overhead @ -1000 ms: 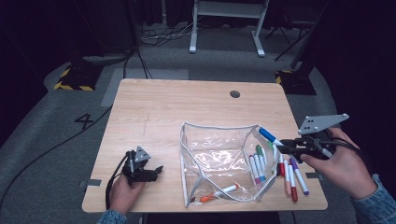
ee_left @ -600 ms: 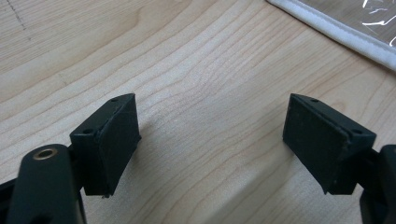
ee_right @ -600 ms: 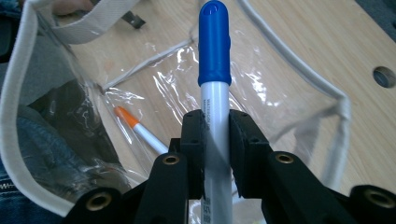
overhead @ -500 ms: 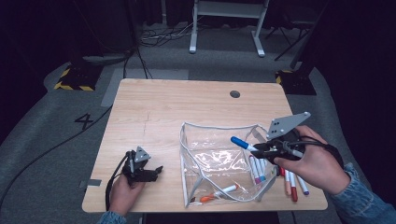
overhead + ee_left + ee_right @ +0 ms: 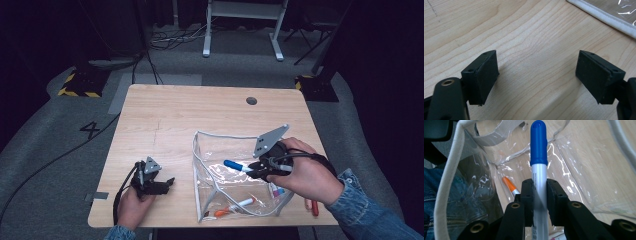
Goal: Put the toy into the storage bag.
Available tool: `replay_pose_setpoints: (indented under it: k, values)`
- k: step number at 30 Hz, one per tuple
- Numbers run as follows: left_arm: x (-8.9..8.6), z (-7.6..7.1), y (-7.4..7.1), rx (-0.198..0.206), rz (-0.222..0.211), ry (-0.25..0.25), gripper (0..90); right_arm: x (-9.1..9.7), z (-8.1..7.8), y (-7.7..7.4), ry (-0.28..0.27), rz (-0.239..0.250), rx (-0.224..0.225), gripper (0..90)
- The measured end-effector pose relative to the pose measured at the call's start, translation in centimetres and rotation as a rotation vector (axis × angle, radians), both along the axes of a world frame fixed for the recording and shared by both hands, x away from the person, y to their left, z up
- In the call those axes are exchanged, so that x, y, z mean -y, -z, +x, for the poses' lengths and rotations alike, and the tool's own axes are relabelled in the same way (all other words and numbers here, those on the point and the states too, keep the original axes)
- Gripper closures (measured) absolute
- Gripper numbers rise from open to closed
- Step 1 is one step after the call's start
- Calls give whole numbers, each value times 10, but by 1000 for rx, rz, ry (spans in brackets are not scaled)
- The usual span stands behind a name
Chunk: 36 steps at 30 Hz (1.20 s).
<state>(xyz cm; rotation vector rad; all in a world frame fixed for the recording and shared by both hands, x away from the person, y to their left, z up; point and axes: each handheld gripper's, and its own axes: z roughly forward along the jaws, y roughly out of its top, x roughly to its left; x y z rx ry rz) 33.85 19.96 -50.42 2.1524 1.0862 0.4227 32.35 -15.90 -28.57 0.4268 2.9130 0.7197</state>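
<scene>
A clear plastic pouch (image 5: 220, 150) with a white rim lies open on the wooden table (image 5: 190, 115). My right gripper (image 5: 260, 170) is over the pouch, shut on a blue-capped marker (image 5: 237, 166) whose cap points left across the opening. In the right gripper view that blue-capped marker (image 5: 539, 170) is pinched between the pads, above the pouch (image 5: 474, 165). An orange-capped marker (image 5: 232, 206) lies inside the pouch (image 5: 509, 185). My left gripper (image 5: 167, 182) rests on the table left of the pouch, open. In the left gripper view the left gripper (image 5: 536, 75) has bare wood between its pads.
More markers (image 5: 276, 190) lie under the right hand, beside the pouch, and a red one (image 5: 314, 207) is near the table's front right edge. A round cable hole (image 5: 251, 100) sits at the far right of the tabletop. Floor cables run past the left.
My right gripper has carried the blue-capped marker leftwards from the loose markers to over the pouch. The left gripper has not moved.
</scene>
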Motion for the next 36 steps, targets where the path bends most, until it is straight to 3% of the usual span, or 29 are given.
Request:
replay_pose_setpoints:
  k: [15,30,36]
  values:
    - [0,0,0,0,0,0,187,-42,5,35,-76,-164,-84,769]
    - [0,0,0,0,0,0,187,-60,12,69,-111,-296,-143,769]
    - [0,0,0,0,0,0,187,-61,17,85,-111,-324,-172,769]
